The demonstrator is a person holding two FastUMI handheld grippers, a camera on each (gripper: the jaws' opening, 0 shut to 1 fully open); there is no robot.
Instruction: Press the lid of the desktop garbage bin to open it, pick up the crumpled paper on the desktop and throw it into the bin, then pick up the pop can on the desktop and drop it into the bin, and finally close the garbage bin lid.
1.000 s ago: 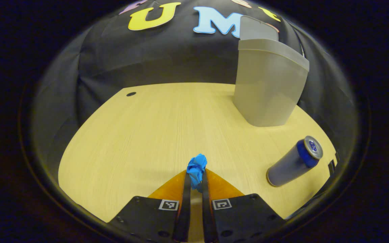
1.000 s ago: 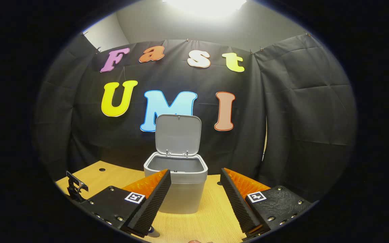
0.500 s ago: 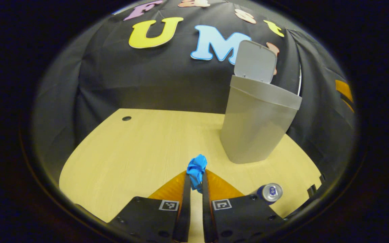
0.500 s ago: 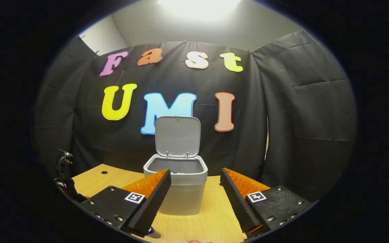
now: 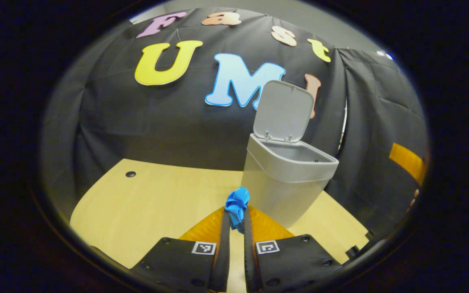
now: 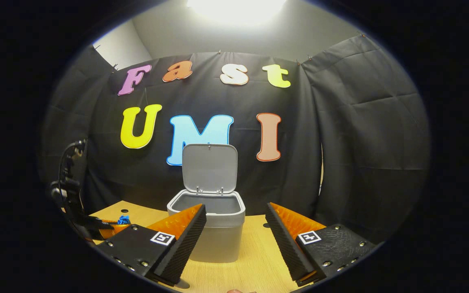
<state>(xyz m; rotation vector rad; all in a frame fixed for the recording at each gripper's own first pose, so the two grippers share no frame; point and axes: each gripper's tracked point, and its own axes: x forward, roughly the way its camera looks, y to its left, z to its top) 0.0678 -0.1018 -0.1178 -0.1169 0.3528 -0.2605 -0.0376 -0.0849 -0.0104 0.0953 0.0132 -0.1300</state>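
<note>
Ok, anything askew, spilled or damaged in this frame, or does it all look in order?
Nothing stands out. The garbage bin stands upright on the desk with its lid swung fully open. The left gripper is shut on the crumpled paper, clear of the desk. The right gripper is open and holds nothing.

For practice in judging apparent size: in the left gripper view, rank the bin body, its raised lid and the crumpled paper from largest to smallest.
1. Bin body.
2. Raised lid, somewhat smaller.
3. Crumpled paper, smallest, though nearest the camera, pinched in the left tool.
</note>
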